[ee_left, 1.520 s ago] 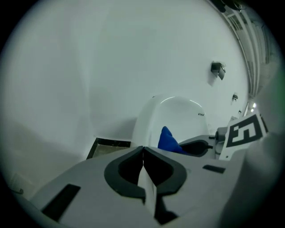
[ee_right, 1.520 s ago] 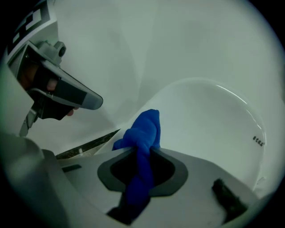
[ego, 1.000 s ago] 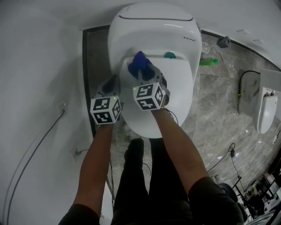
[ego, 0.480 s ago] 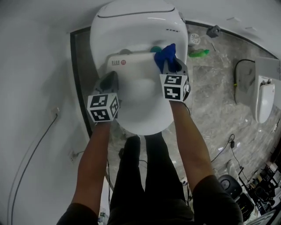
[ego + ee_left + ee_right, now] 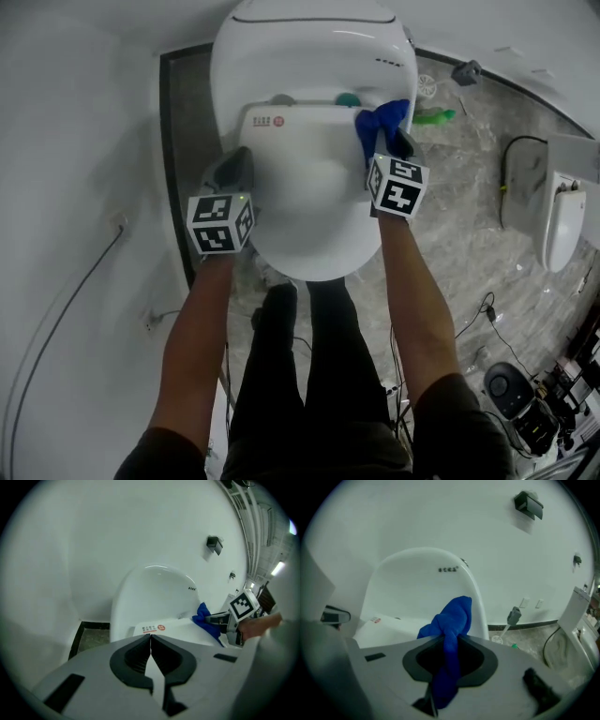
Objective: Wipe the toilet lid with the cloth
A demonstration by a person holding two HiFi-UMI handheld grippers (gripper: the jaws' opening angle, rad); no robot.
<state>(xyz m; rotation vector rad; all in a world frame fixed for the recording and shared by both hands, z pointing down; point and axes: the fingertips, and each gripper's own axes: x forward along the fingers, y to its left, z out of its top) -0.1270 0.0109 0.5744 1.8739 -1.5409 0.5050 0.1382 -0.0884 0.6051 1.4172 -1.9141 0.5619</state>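
Note:
The white toilet lid (image 5: 309, 197) lies closed below me, with the tank (image 5: 314, 47) behind it. My right gripper (image 5: 382, 141) is shut on a blue cloth (image 5: 380, 127), which rests at the lid's far right corner. In the right gripper view the blue cloth (image 5: 450, 625) bunches up between the jaws and hangs down behind them. My left gripper (image 5: 234, 169) sits at the lid's left edge, shut and empty. The left gripper view shows its jaws touching at the left gripper's tips (image 5: 151, 637), with the lid (image 5: 187, 632) and the blue cloth (image 5: 206, 620) beyond.
A grey marble floor (image 5: 469, 234) spreads to the right, with cables and a green brush (image 5: 433, 116) by the toilet. A white fixture (image 5: 562, 216) stands at far right. A white wall (image 5: 84, 187) closes off the left. My legs stand right before the bowl.
My right gripper has swept the blue cloth from the lid's left-middle across to its far right corner. The left gripper has stayed at the lid's left edge.

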